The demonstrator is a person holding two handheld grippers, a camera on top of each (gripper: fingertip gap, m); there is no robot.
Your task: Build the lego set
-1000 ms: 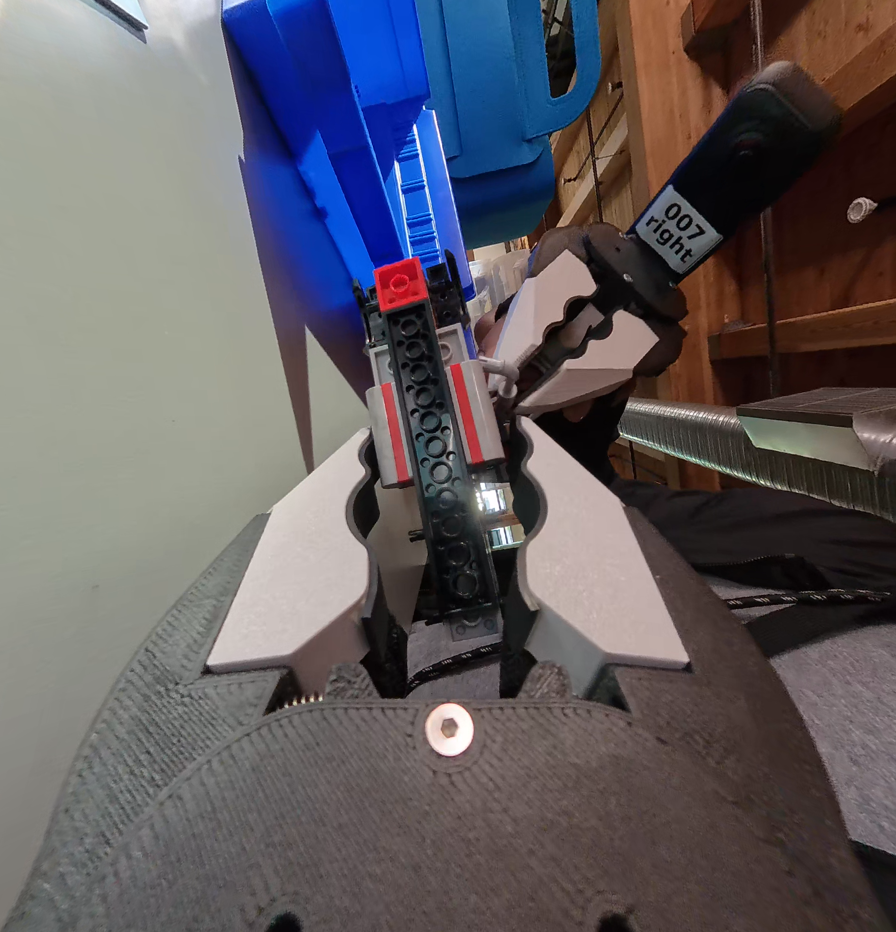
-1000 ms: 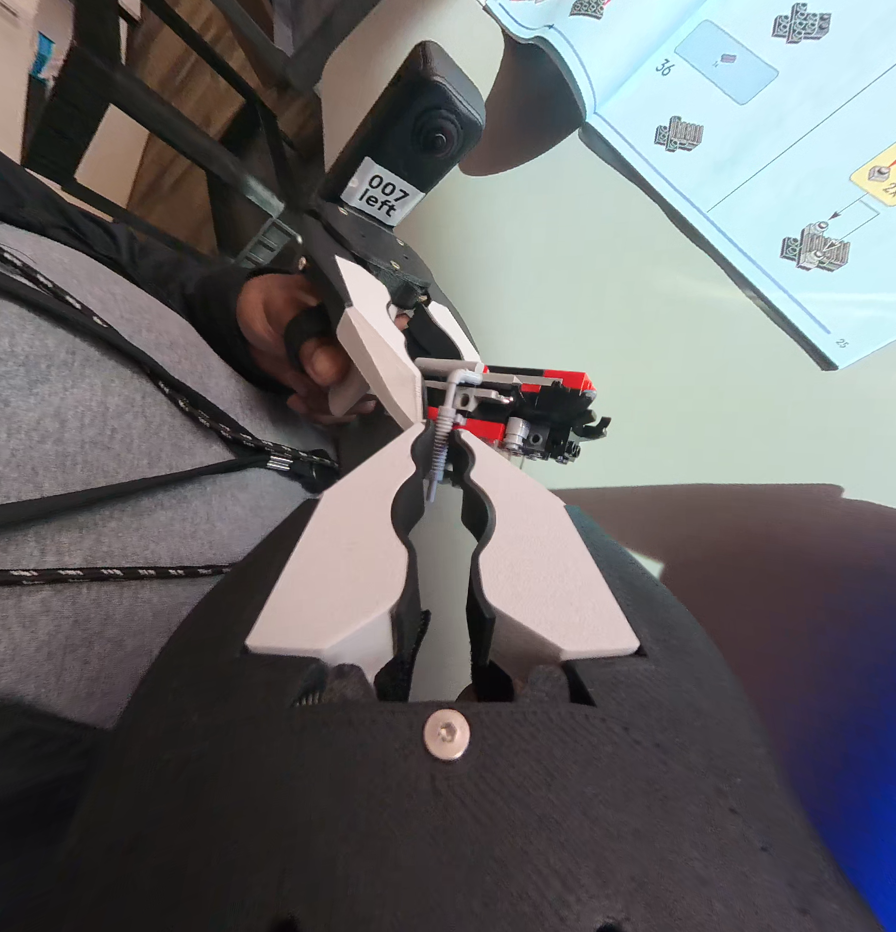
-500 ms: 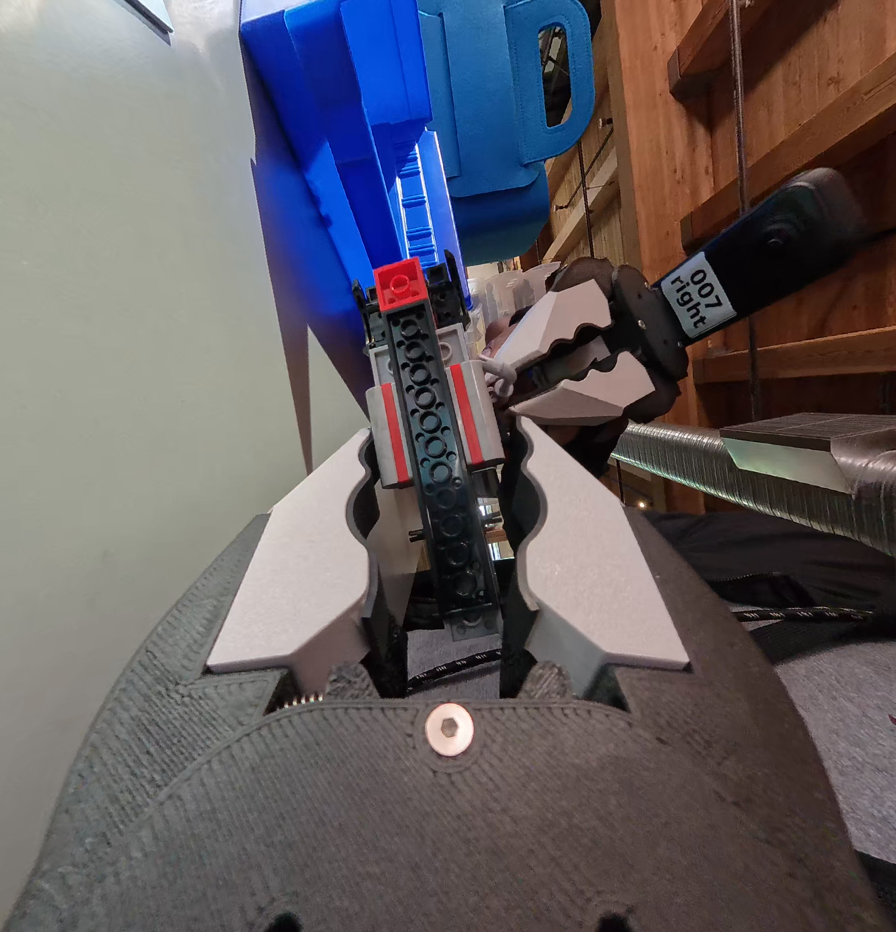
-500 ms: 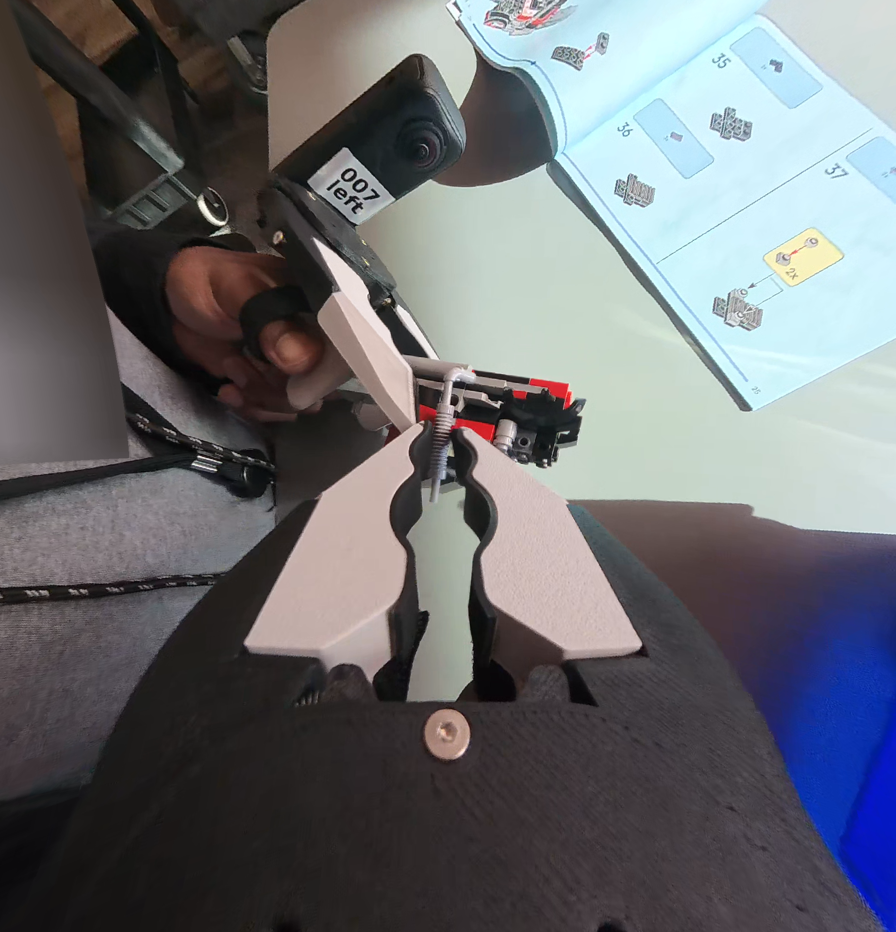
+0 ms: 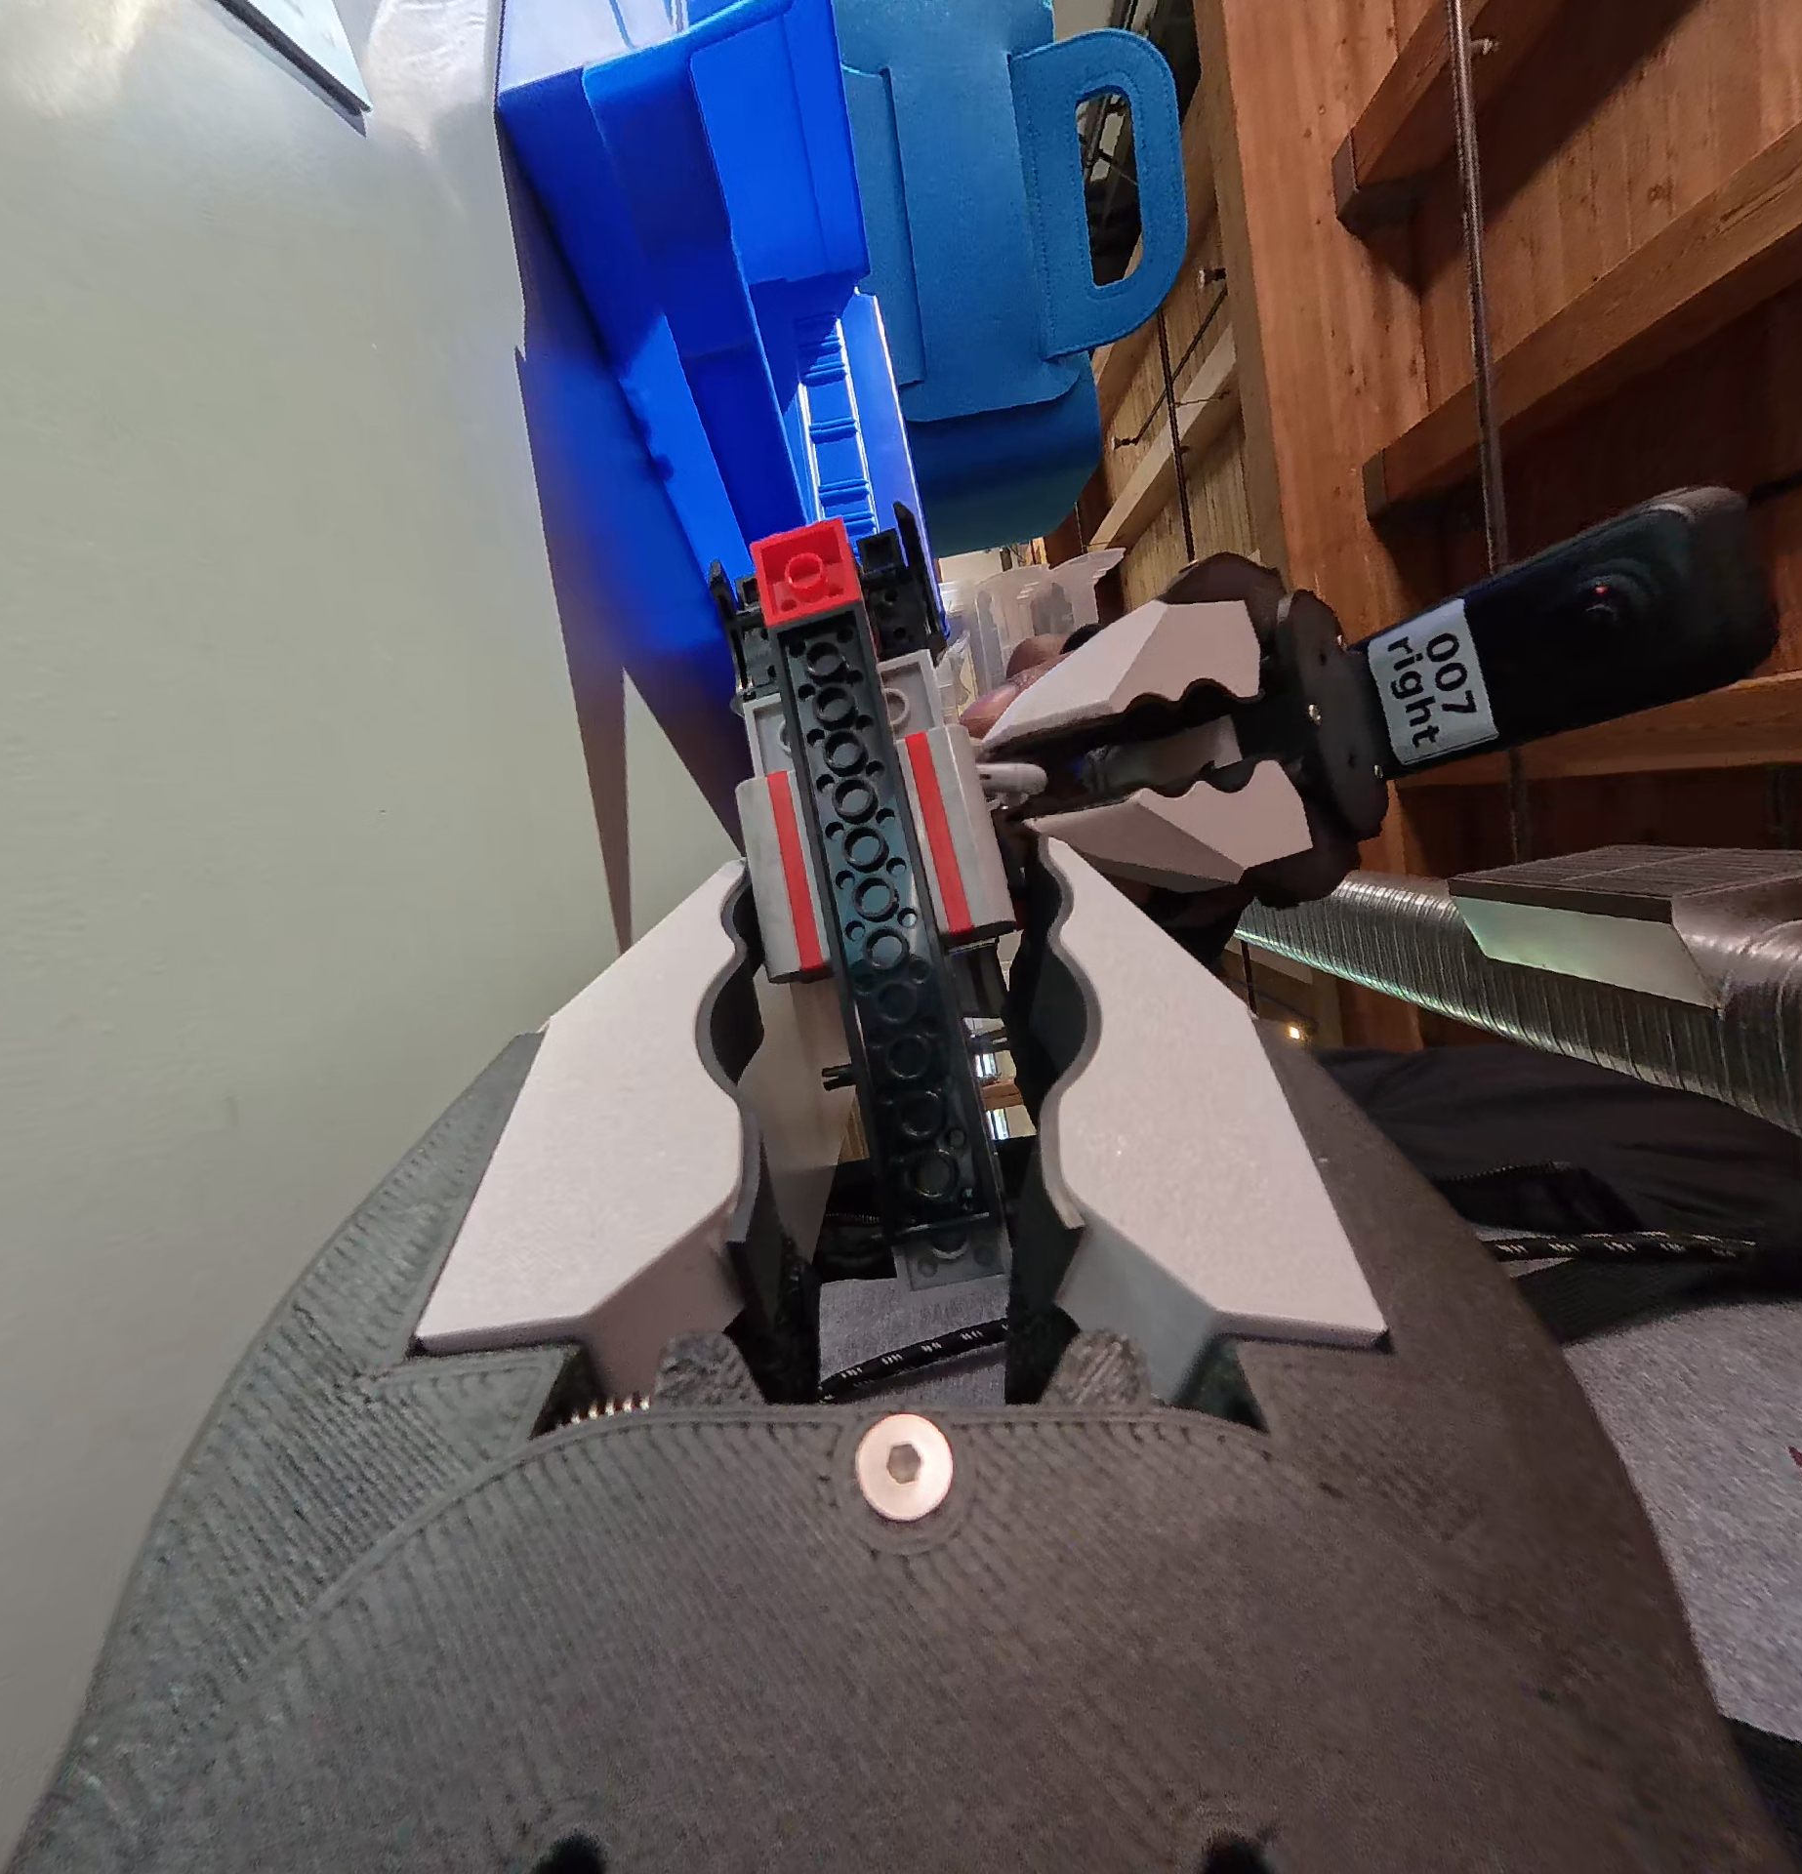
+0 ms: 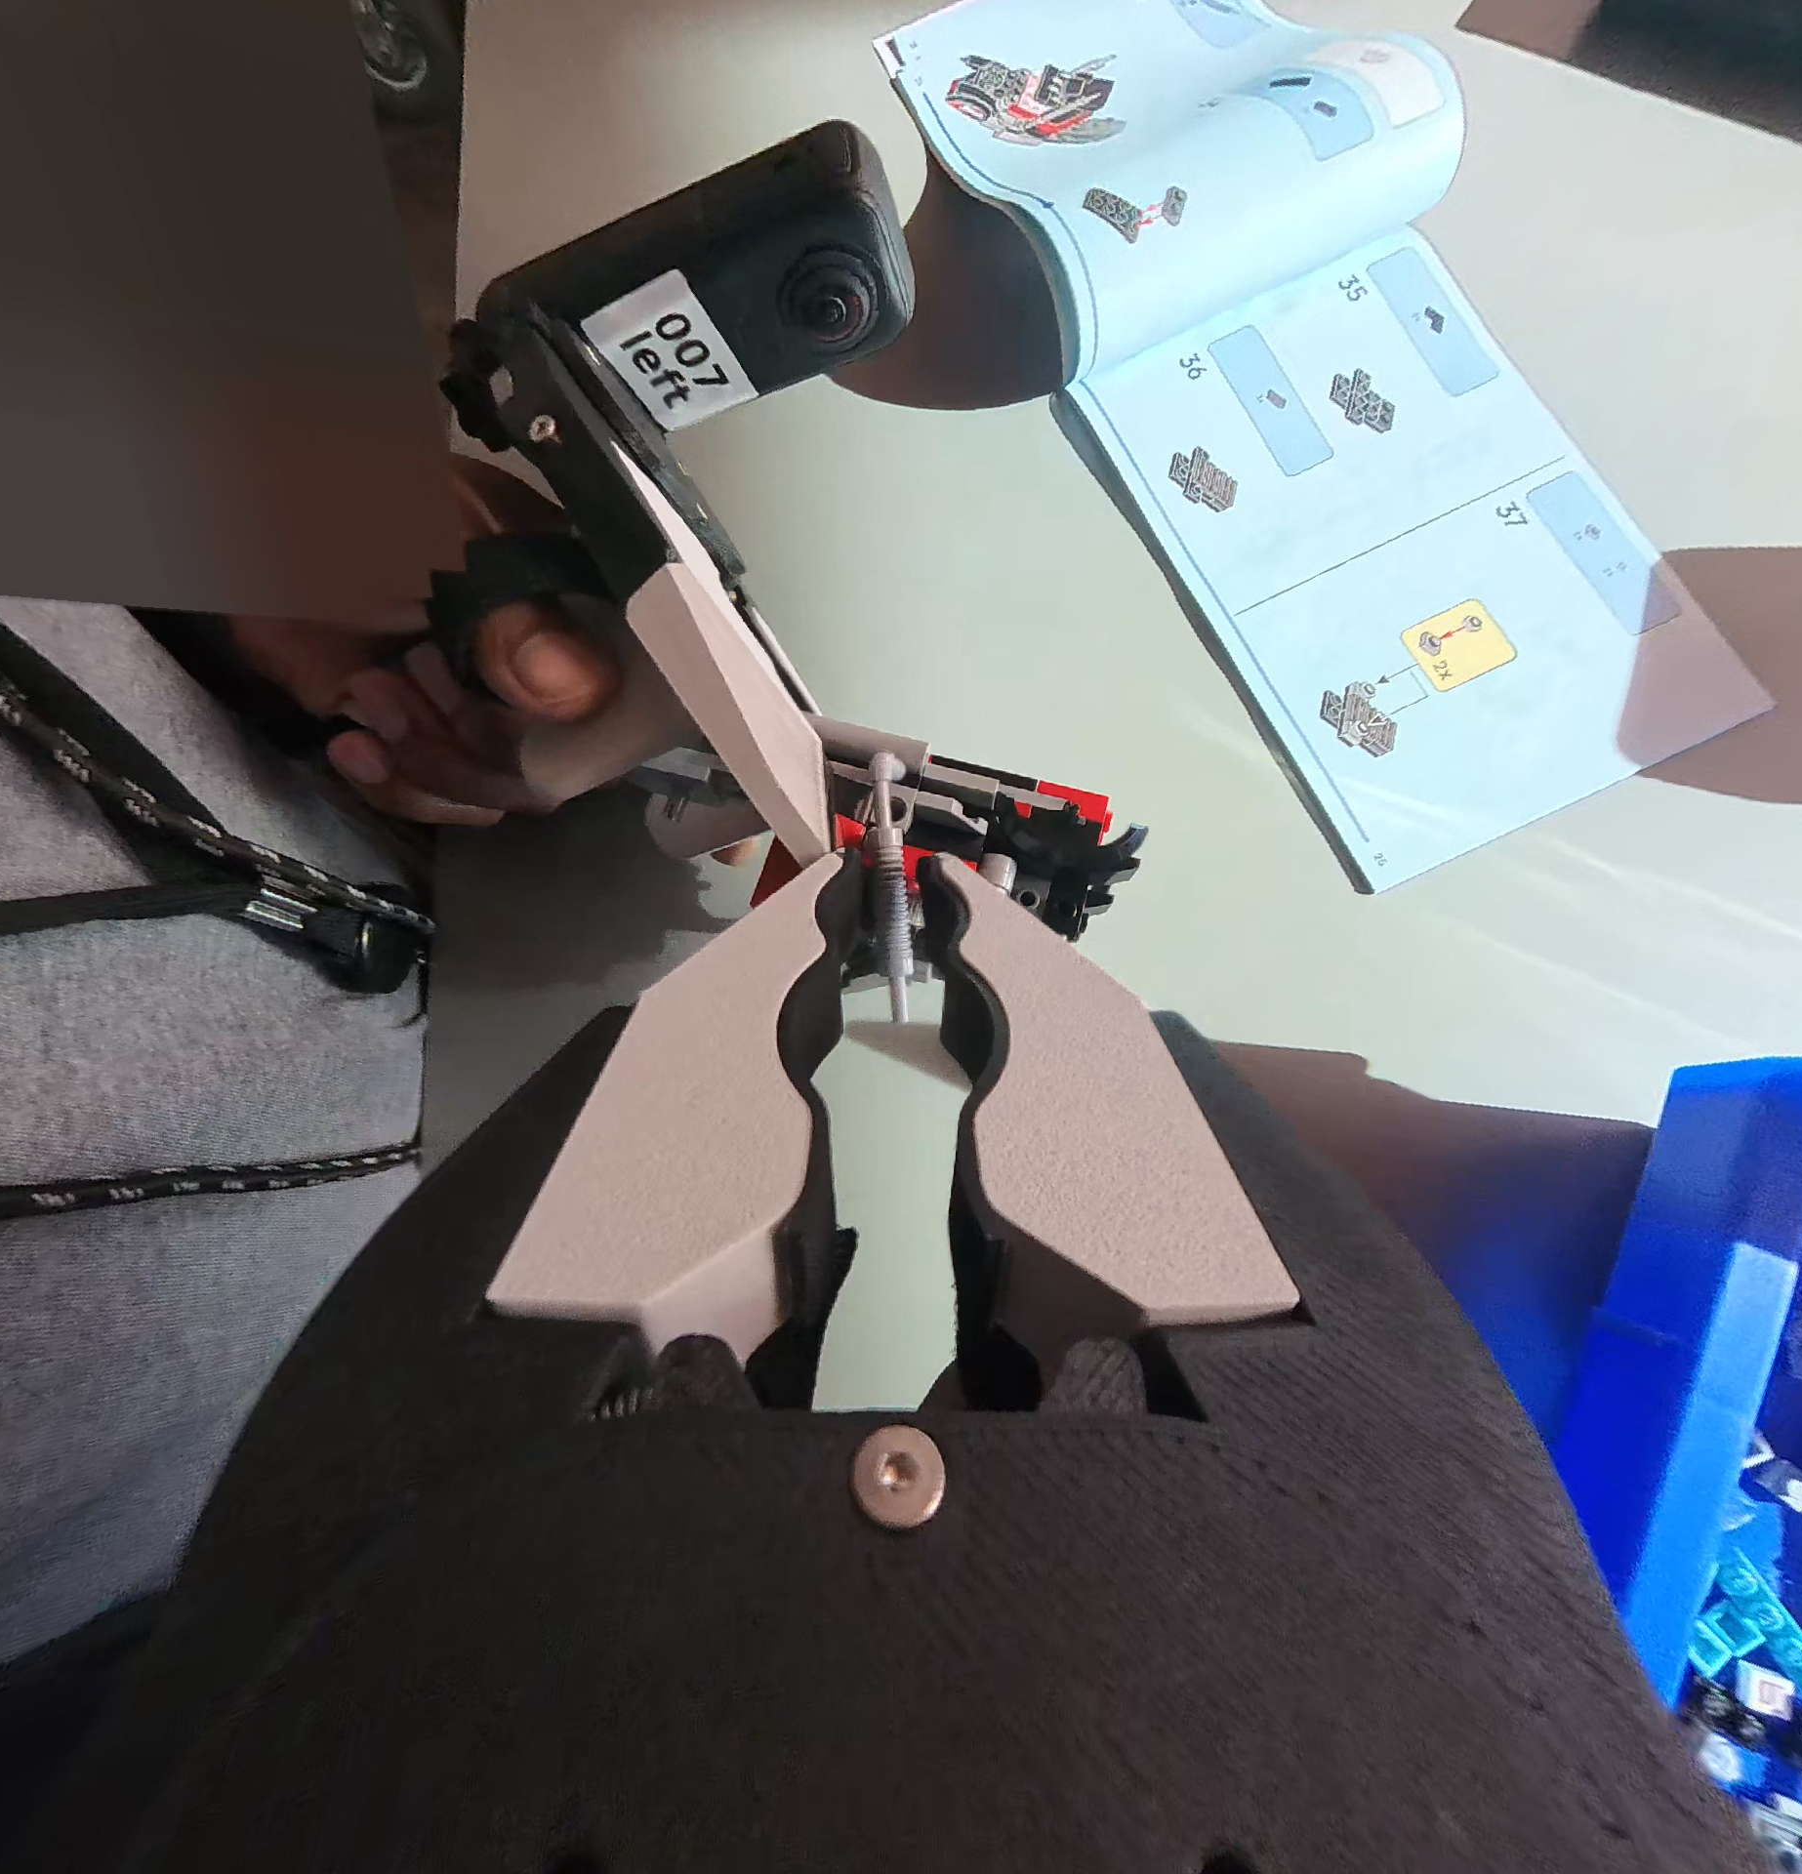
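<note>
Right, the left gripper (image 5: 882, 903) is clenched on the lego model (image 5: 856, 801); beside it, the right gripper (image 6: 882, 872) pinches a grey ribbed pin (image 6: 892, 903) against the model's edge, bare bench (image 6: 978, 608) beyond, blue bin (image 6: 1688, 1318) off right.

The left hand-held gripper (image 5: 882, 913) and the right hand-held gripper (image 6: 882, 872) are each clamped, tips nearly meeting.

Seen from the left wrist, the right gripper (image 5: 1009, 776) has swung from a steep upward slant to nearly level, its tips now against the side of the lego model (image 5: 867, 811), where a second ago they sat slightly apart. Seen from the right wrist, the thin grey ribbed part (image 6: 892, 903) sits deeper between the fingers (image 6: 694, 1105). More of the open booklet (image 6: 1384, 487) shows, and a blue bin (image 6: 1708, 1349) of pieces has appeared at lower right
</note>
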